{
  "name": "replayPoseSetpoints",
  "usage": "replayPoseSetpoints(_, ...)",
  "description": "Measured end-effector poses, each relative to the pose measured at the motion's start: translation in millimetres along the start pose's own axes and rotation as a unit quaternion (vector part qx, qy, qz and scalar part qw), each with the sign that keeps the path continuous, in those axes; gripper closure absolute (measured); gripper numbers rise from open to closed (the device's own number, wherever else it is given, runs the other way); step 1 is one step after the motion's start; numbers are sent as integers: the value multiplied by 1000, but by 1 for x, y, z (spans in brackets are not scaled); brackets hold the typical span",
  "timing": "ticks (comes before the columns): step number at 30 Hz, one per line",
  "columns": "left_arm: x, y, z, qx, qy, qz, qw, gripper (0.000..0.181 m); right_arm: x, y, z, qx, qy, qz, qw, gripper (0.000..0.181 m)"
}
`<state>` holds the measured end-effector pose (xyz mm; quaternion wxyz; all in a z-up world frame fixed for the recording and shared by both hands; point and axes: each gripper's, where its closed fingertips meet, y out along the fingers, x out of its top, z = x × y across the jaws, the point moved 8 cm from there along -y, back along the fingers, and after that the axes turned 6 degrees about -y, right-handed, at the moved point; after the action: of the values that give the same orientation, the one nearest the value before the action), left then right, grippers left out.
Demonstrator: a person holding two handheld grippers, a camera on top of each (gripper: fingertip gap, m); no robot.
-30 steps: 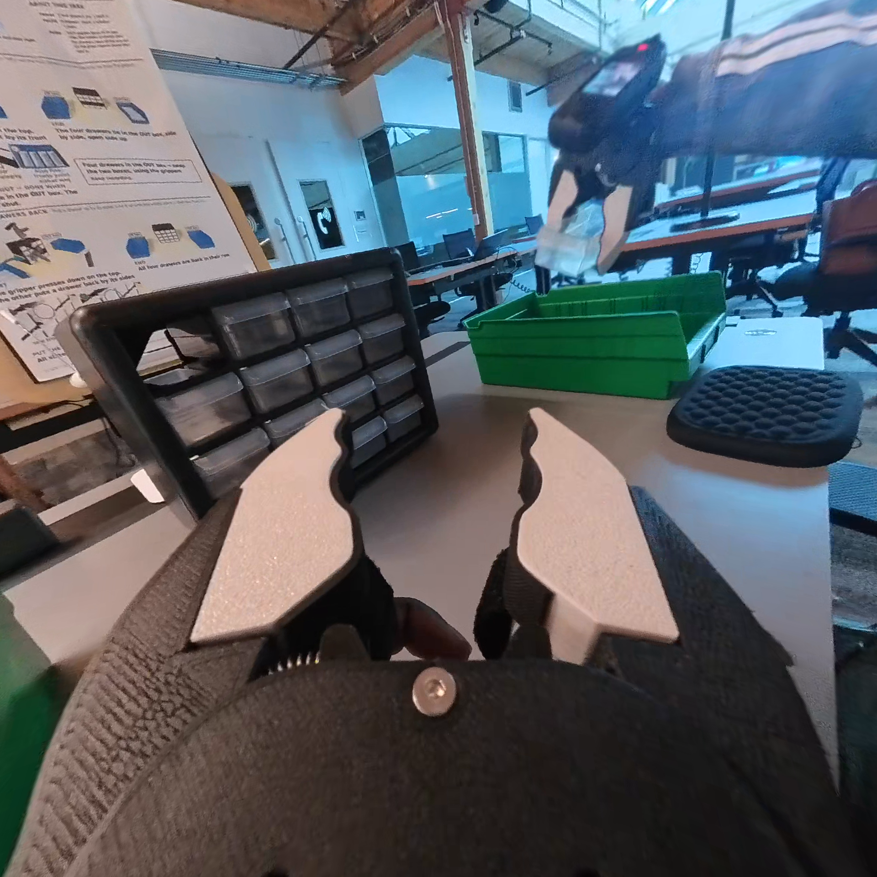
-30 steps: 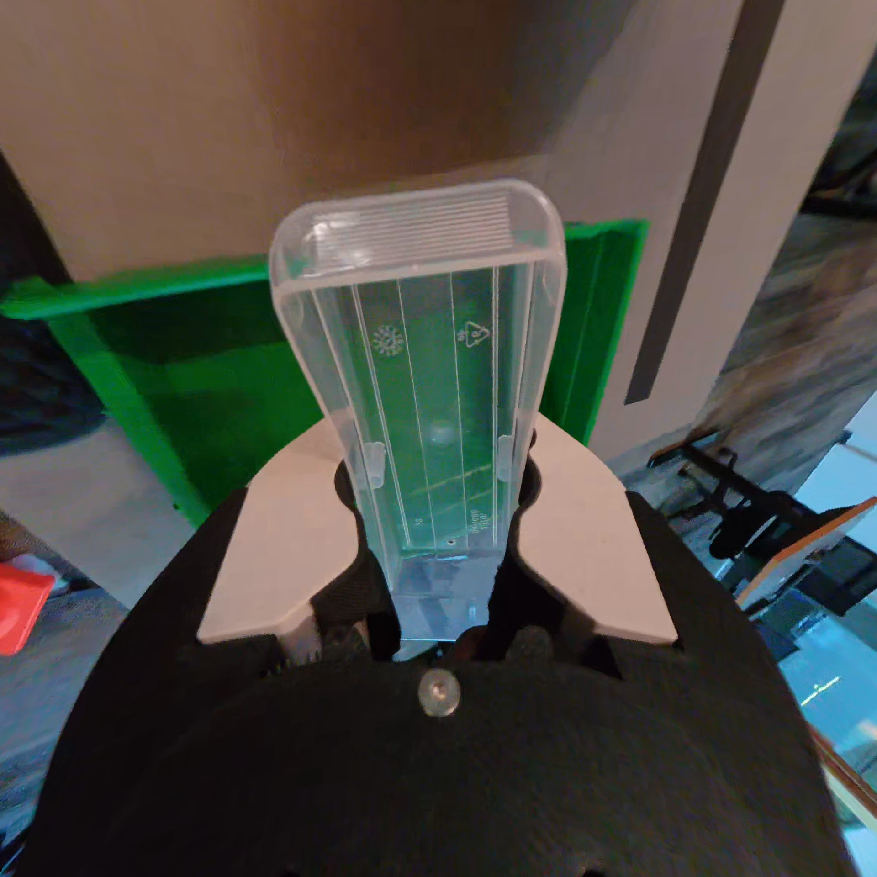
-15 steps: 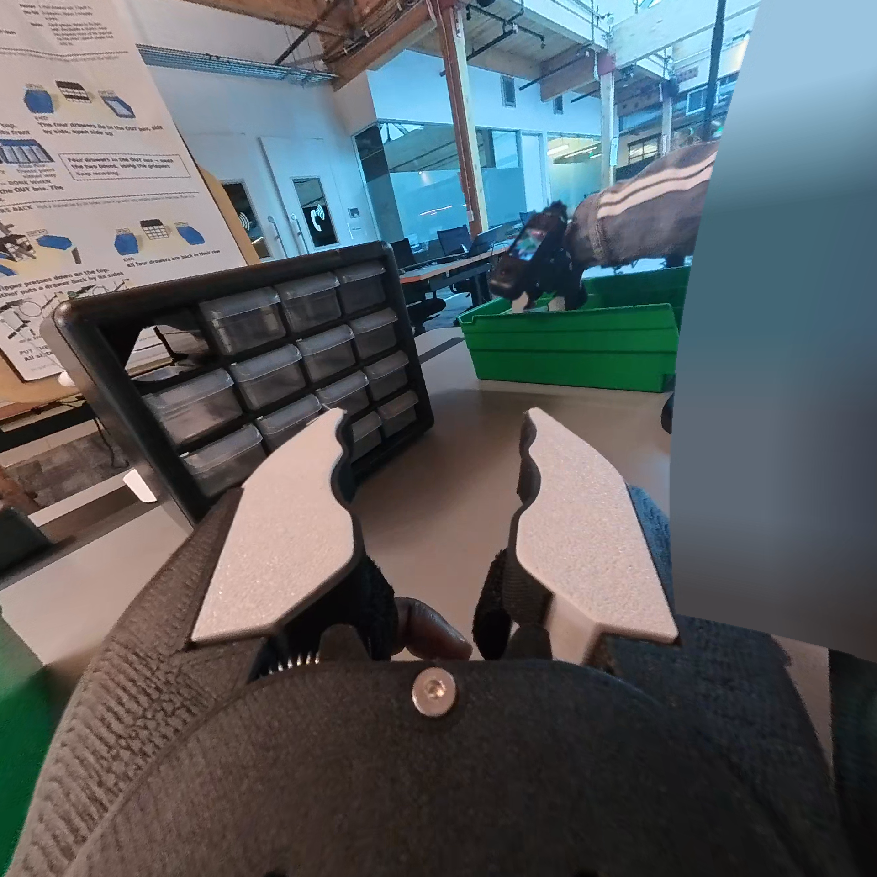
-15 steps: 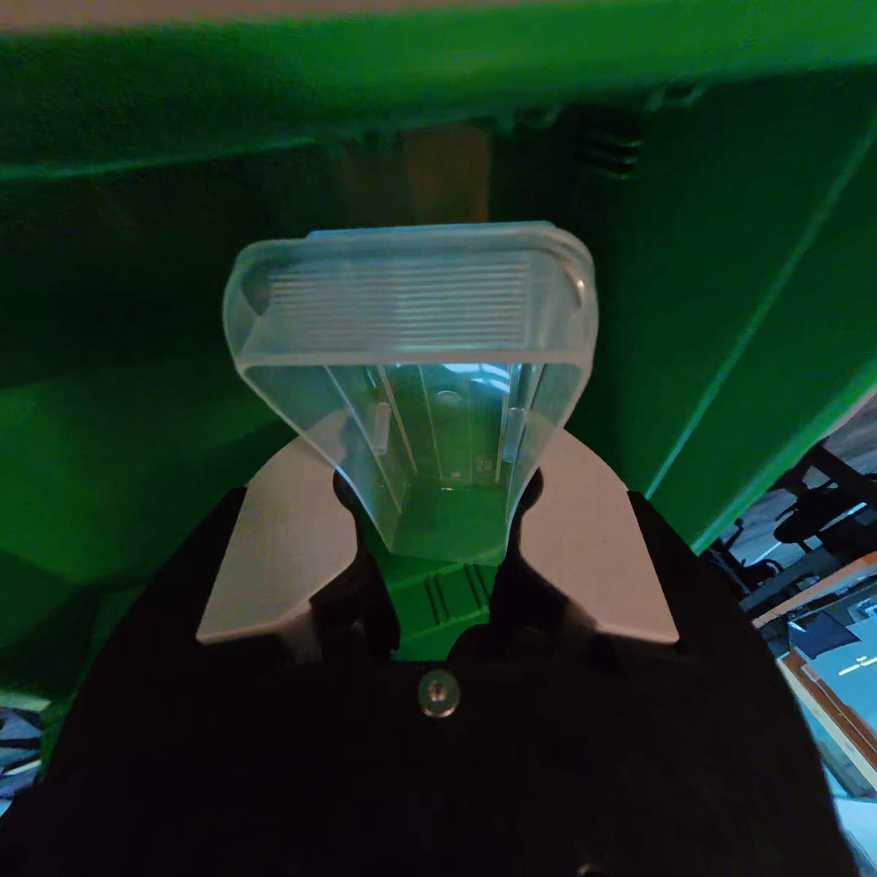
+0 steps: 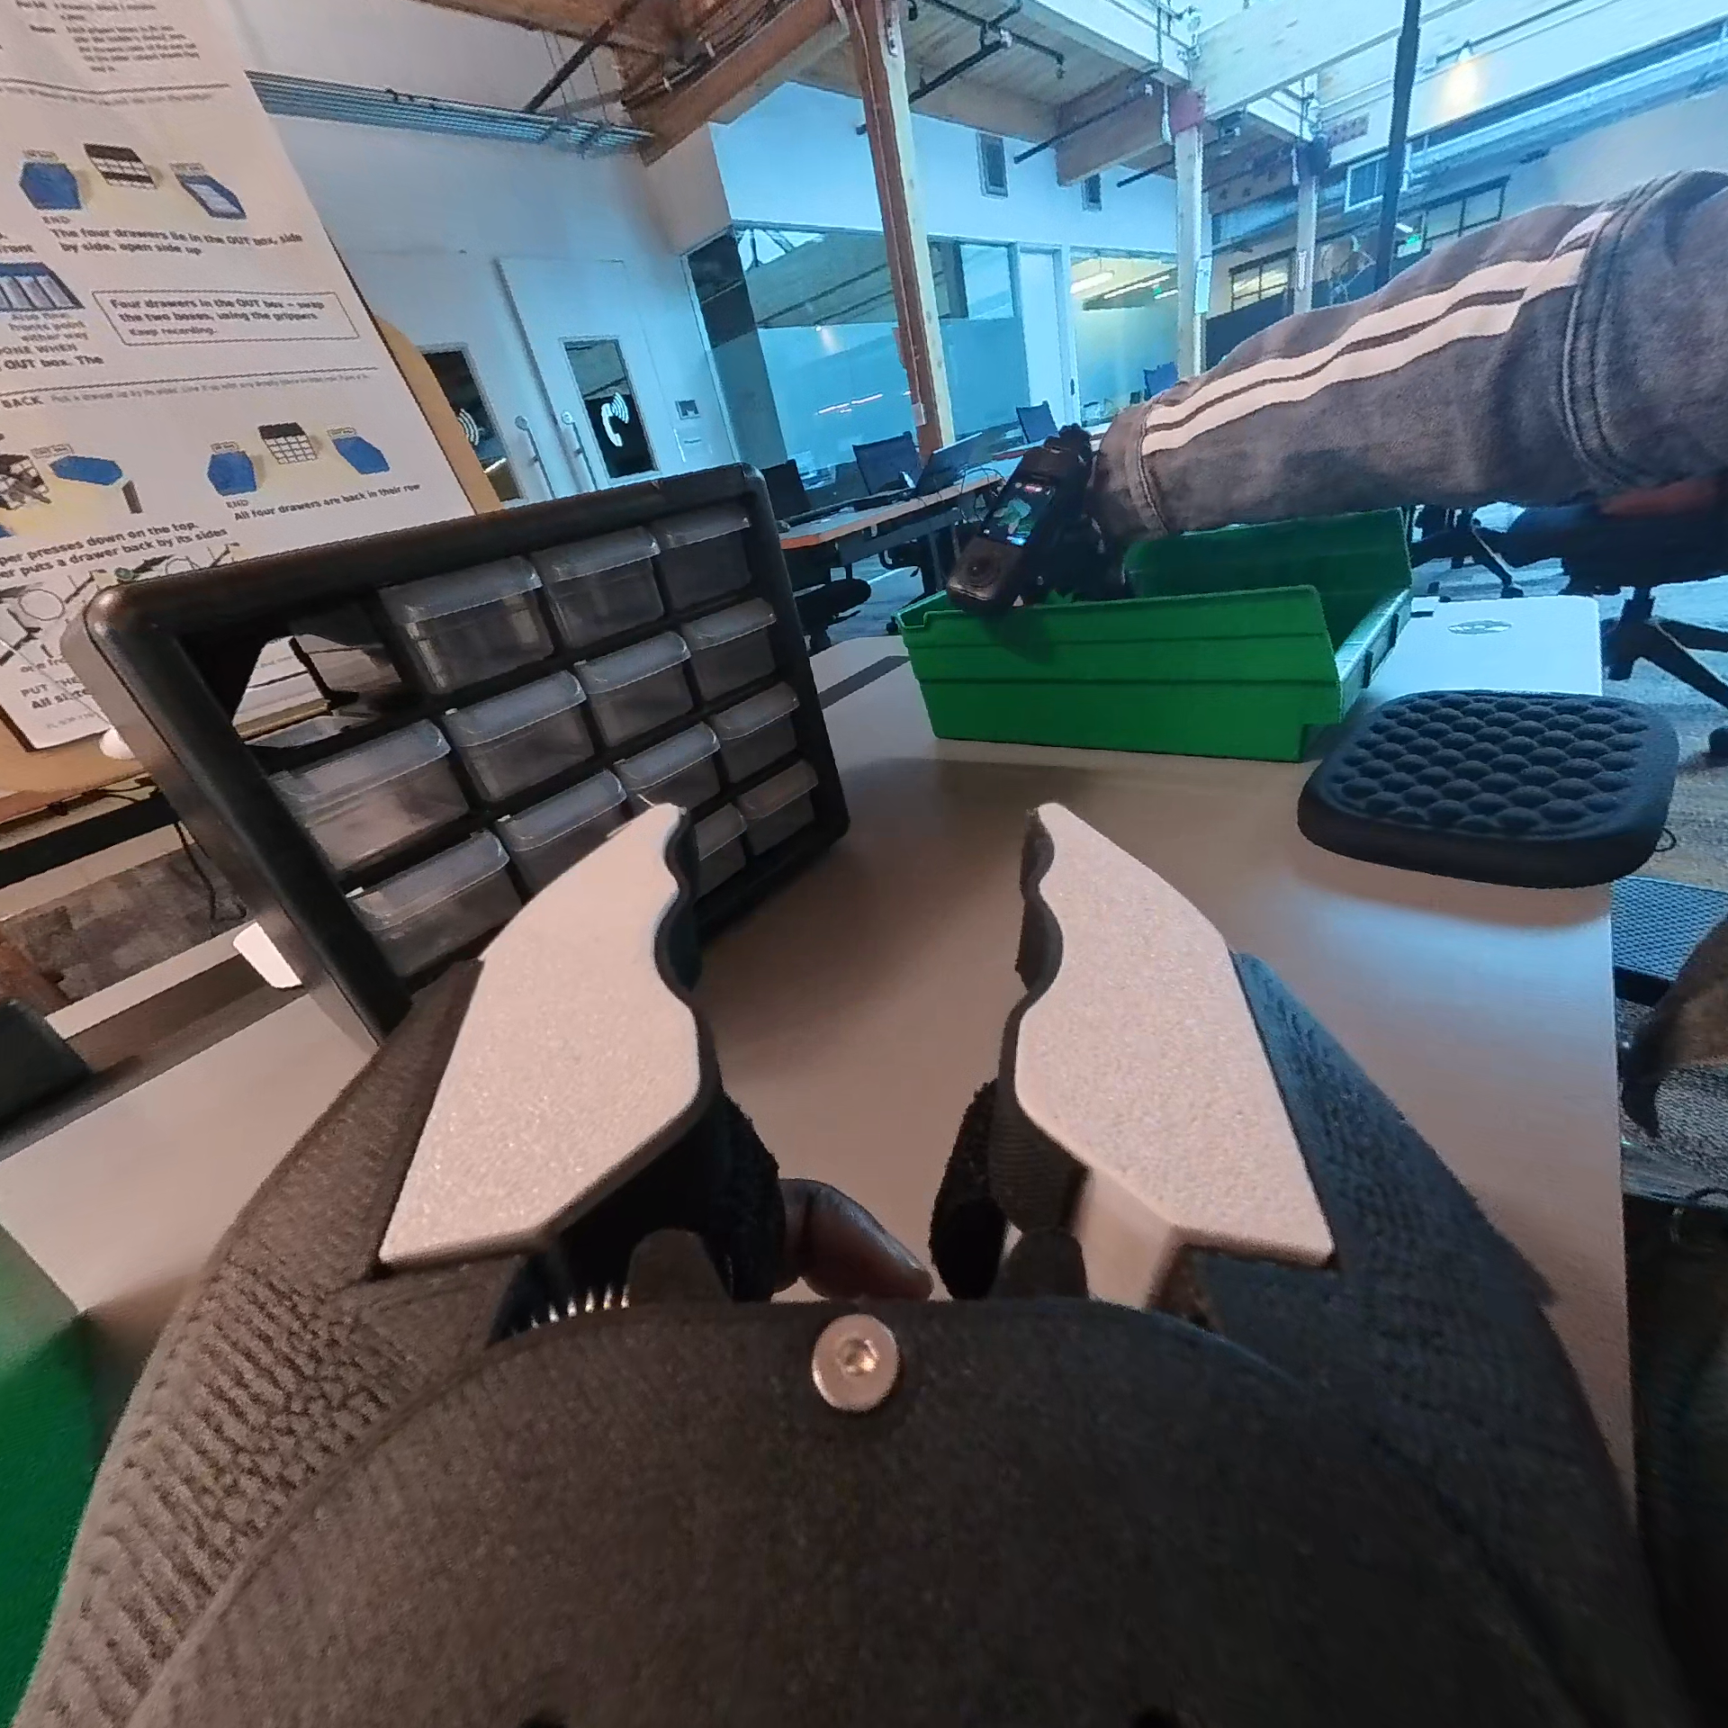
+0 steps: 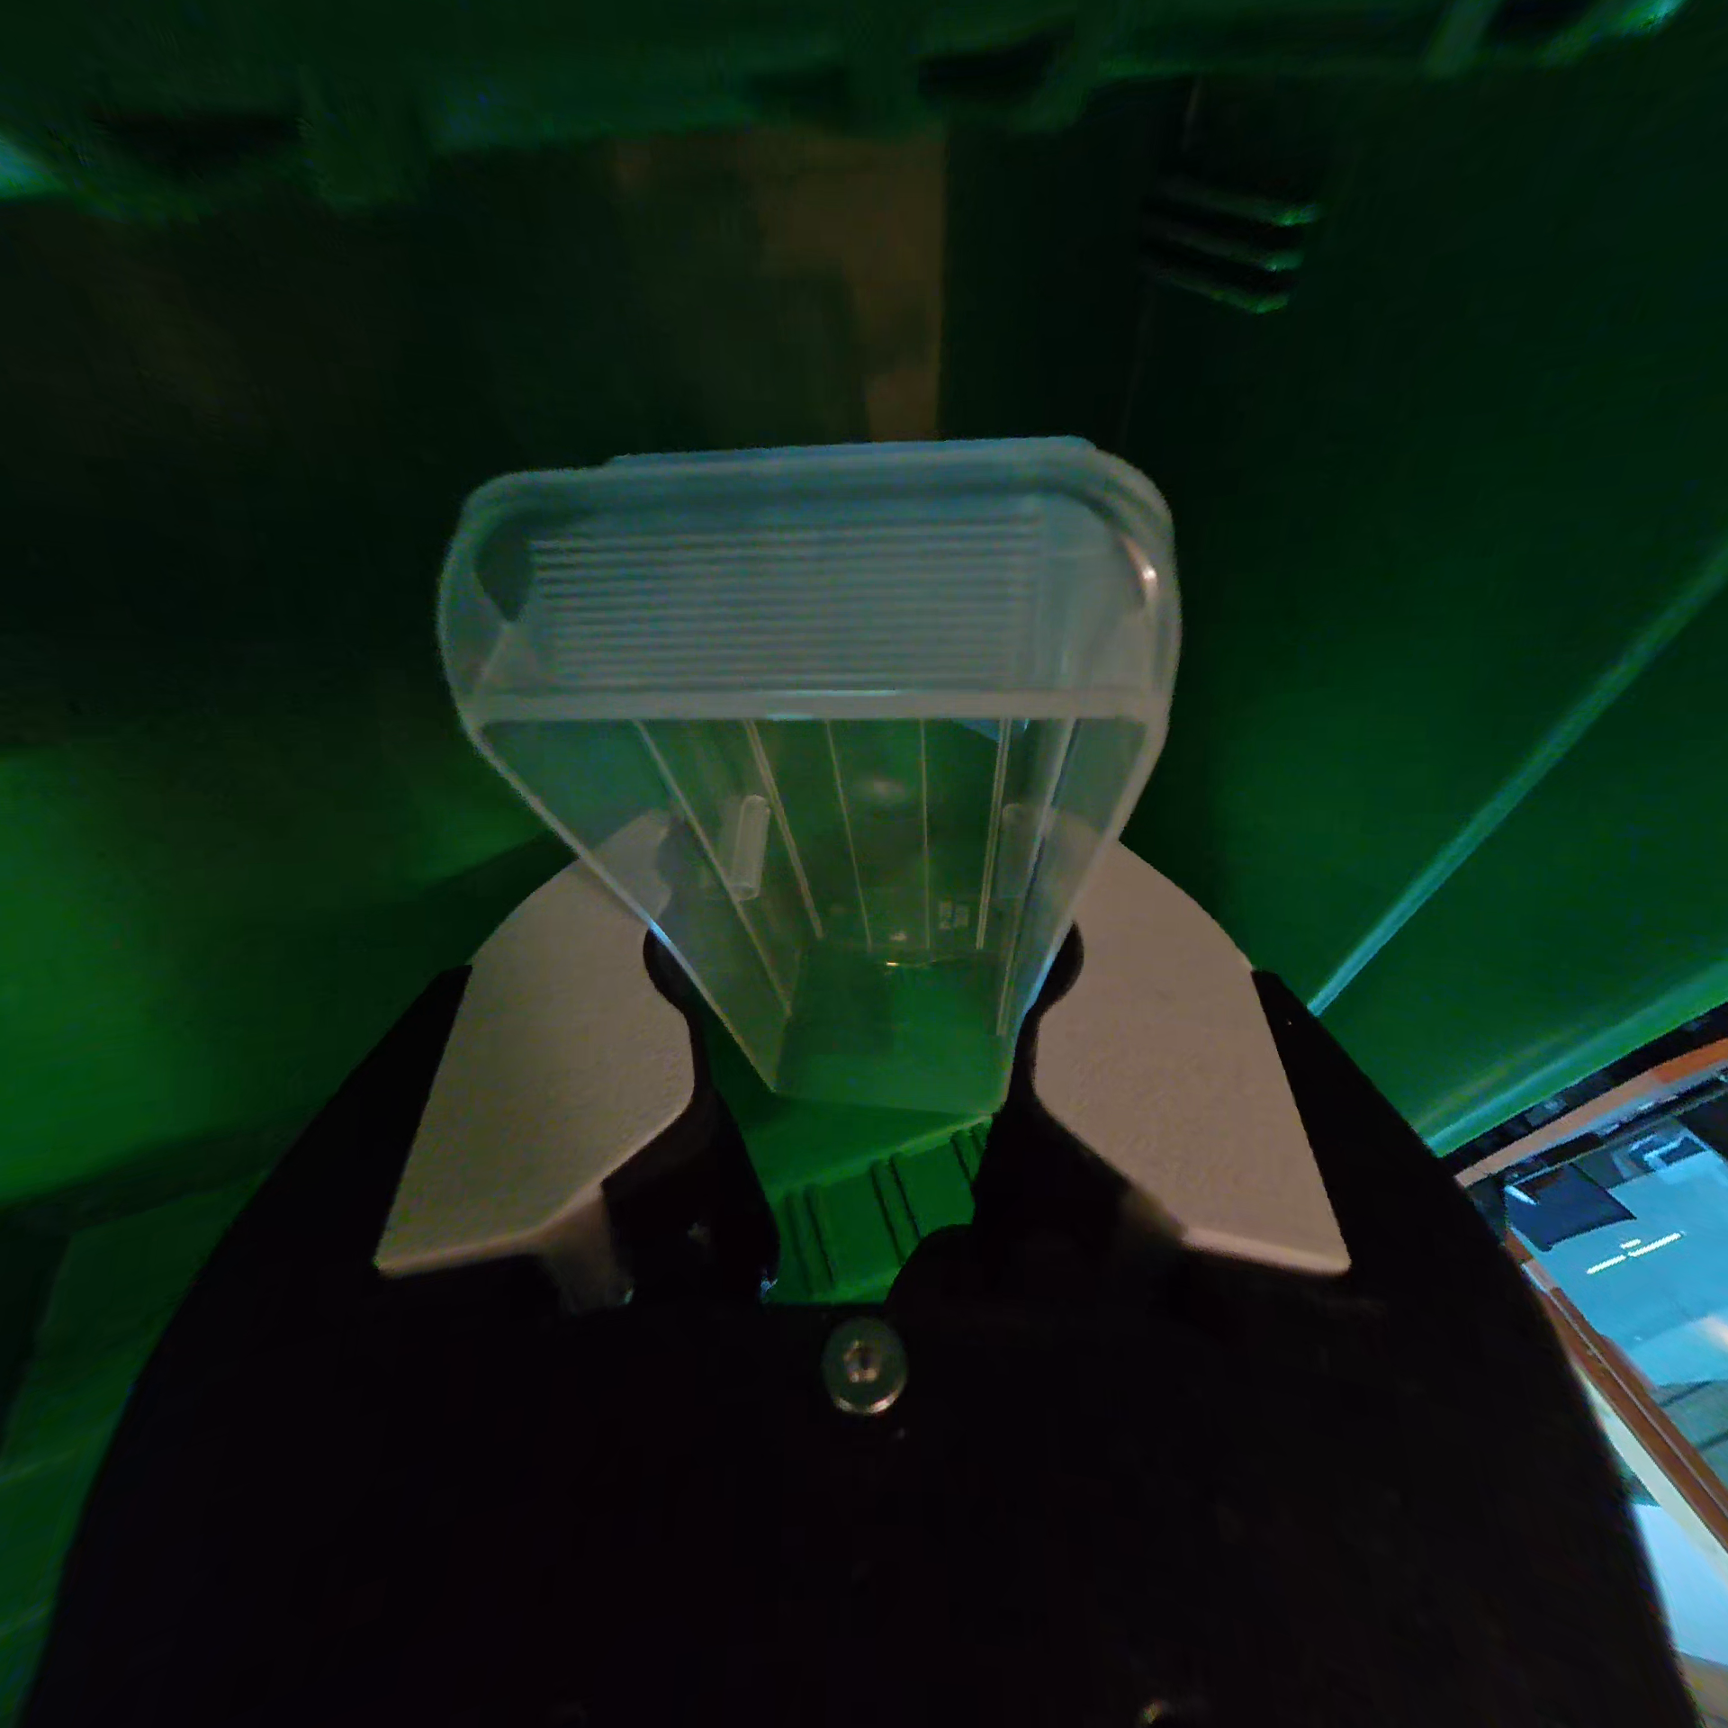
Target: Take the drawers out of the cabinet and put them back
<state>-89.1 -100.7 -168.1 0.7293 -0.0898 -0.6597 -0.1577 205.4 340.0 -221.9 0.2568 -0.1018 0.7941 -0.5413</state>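
The black cabinet (image 5: 486, 711) of small clear drawers stands on the table at the left, and its top-left slot (image 5: 309, 645) is empty. My left gripper (image 5: 856, 828) is open and empty, low over the table, just right of the cabinet. My right gripper (image 6: 865, 944) is shut on a clear plastic drawer (image 6: 804, 711), gripping its sides near the back end. It holds the drawer down inside the green bin (image 6: 1403, 561). From the left wrist view, the right gripper (image 5: 1029, 542) dips into that bin (image 5: 1150, 655) at the far side of the table.
A black honeycomb foam pad (image 5: 1487, 785) lies at the table's right edge. A white flat device (image 5: 1496, 636) lies behind it. An instruction poster (image 5: 168, 309) stands behind the cabinet. Another green thing (image 5: 37, 1309) shows at the near left. A striped sleeve (image 5: 1403, 374) reaches over the bin.
My right gripper has carried the drawer from above the green bin down into it, and the drawer has tipped in the grip. My left gripper has stayed open, shifting only slightly.
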Motion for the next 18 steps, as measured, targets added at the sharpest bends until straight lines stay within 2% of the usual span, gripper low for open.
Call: replayPoseSetpoints(18,-1,1,-3,-12,4,3,1000,115,-7,0,1,-38,25,-15,999,102)
